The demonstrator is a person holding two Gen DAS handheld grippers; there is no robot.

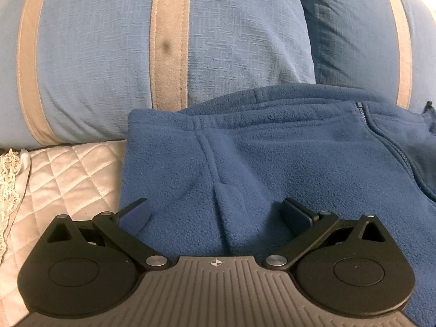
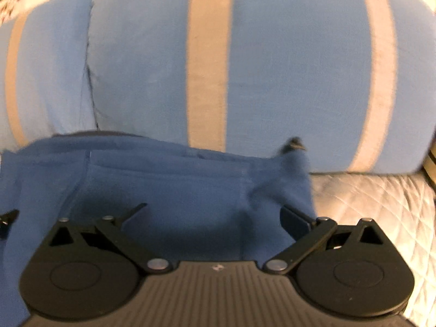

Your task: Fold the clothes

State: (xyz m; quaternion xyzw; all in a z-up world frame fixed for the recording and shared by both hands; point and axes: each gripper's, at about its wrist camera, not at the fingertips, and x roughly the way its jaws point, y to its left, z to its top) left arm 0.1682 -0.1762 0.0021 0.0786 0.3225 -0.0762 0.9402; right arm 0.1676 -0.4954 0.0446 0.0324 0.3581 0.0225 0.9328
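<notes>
Here blue fleece [image 1: 272,163] (folded) underlies left hand-held gripper [image 1: 216,212].

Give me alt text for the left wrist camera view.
An open left gripper hovers over a blue fleece jacket lying on a quilted silver bedspread. Behind stand light blue pillows with tan stripes.

Both views are lit softly and evenly, and fisheye curvature bends their edges. The left wrist view is sharp, the dark blue fleece jacket [image 1: 272,158] showing its nap ahead of the claw. The right wrist view is motion-blurred throughout, with glare on the quilted silver bedspread [image 2: 376,204] right of the claw.
</notes>
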